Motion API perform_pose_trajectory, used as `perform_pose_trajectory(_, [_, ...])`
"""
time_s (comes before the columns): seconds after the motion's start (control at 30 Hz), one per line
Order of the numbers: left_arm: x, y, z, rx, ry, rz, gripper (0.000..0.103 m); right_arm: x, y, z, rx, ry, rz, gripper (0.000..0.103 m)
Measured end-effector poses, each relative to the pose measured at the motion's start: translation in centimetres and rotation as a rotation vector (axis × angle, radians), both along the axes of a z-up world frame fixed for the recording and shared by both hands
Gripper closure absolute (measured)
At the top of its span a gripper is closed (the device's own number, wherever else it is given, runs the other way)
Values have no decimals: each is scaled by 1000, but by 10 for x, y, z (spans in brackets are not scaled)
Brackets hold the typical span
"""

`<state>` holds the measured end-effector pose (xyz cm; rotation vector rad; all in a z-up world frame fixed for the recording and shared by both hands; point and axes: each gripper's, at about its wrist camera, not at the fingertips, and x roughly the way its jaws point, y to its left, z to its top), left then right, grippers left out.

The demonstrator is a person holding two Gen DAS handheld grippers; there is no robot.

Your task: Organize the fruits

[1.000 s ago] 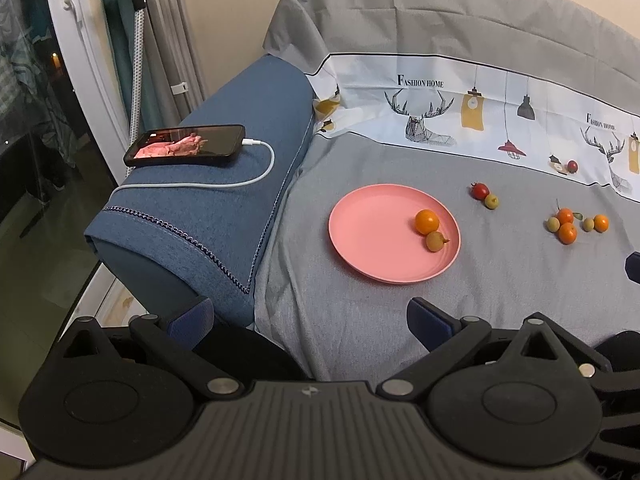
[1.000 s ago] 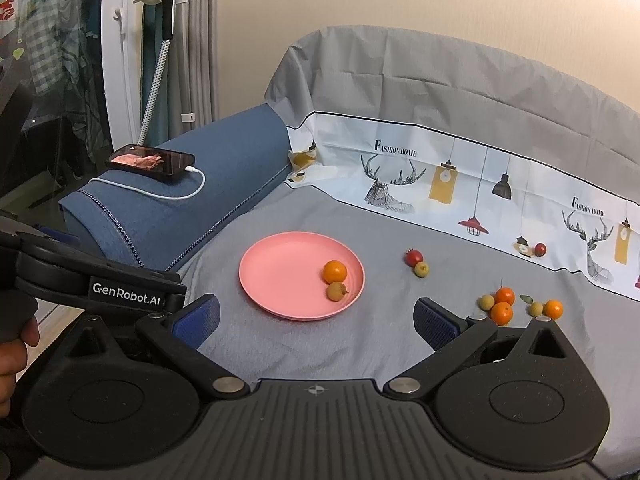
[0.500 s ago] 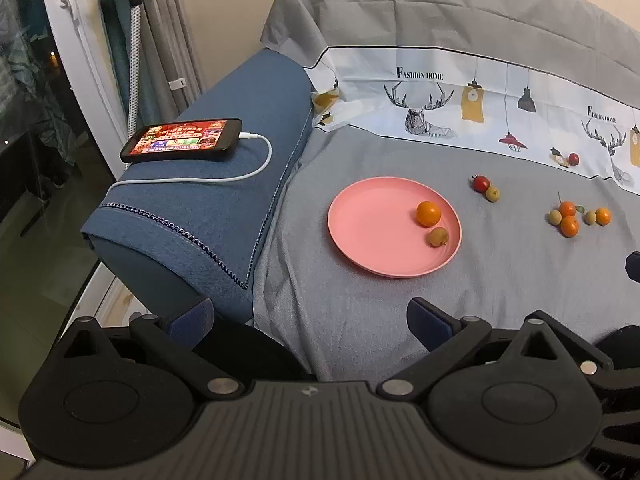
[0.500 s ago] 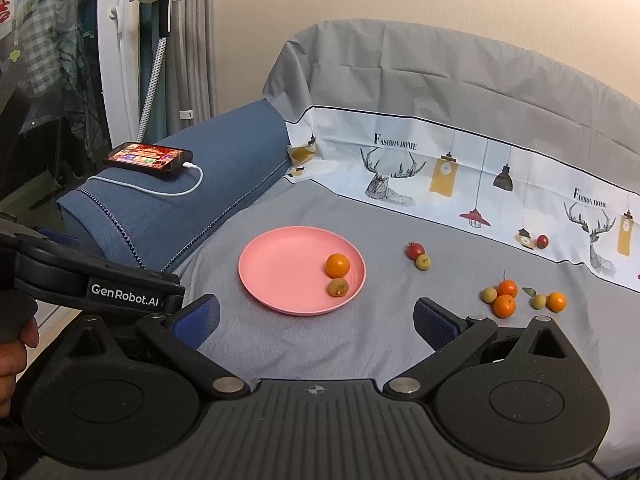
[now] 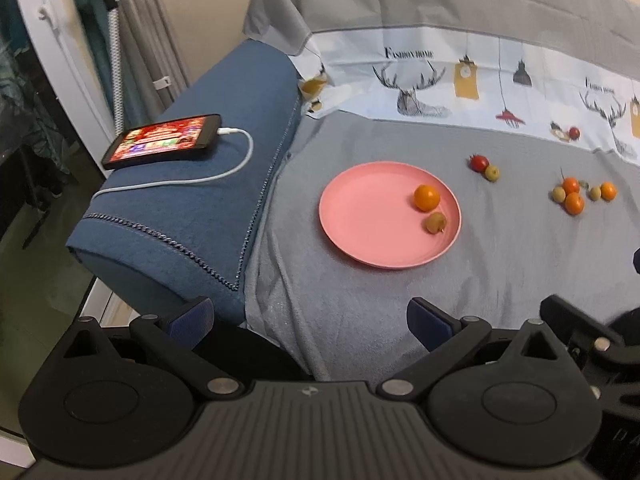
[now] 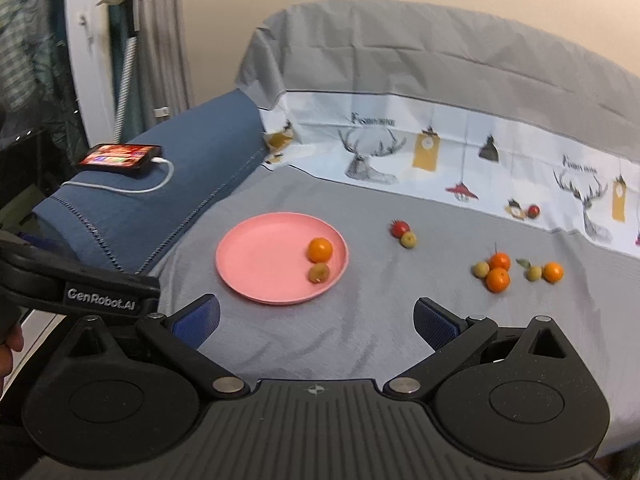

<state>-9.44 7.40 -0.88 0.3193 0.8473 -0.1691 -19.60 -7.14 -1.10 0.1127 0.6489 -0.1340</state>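
A lit phone (image 5: 162,141) lies charging on a blue armrest (image 5: 192,208) at far left, its white cable (image 5: 224,172) looping across the fabric. Beside it, on a sofa draped in a grey cover (image 5: 360,300), a pink plate (image 5: 372,224) holds an orange (image 5: 427,197) and, just in front of it, a small yellowish fruit (image 5: 436,223). Right of the plate, a red fruit (image 5: 479,163) touches a yellow-green one (image 5: 493,173) on the cover. Farther right sits a loose cluster (image 6: 516,270) of three oranges and two or three pale fruits, and another red fruit (image 6: 533,211) rests against the printed backrest band. The left gripper (image 5: 310,318) hangs wide open and empty over the sofa's front edge, and the right gripper (image 6: 316,318) is likewise spread wide, holding nothing, both well short of the fruit.
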Motion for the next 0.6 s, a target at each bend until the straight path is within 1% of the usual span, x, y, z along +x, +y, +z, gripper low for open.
perform_pose_trajectory(0.17, [12,-25,-8,43,12,-40,0,4,-26,-14,53,24,-70,1])
perform_pose_trajectory(0.33, [36,-62,-19,60,57,-79,0,10,-63,-32,71,50,-158,1])
perform_pose_trajectory(0.53, [79,-130,-31,28,100,-123,0,26,-127,-62,66,76,-317,1])
perform_pose_trajectory(0.6, [98,-158,-38,-3,132,-149,0,33,-151,-74,59,85,-372,1])
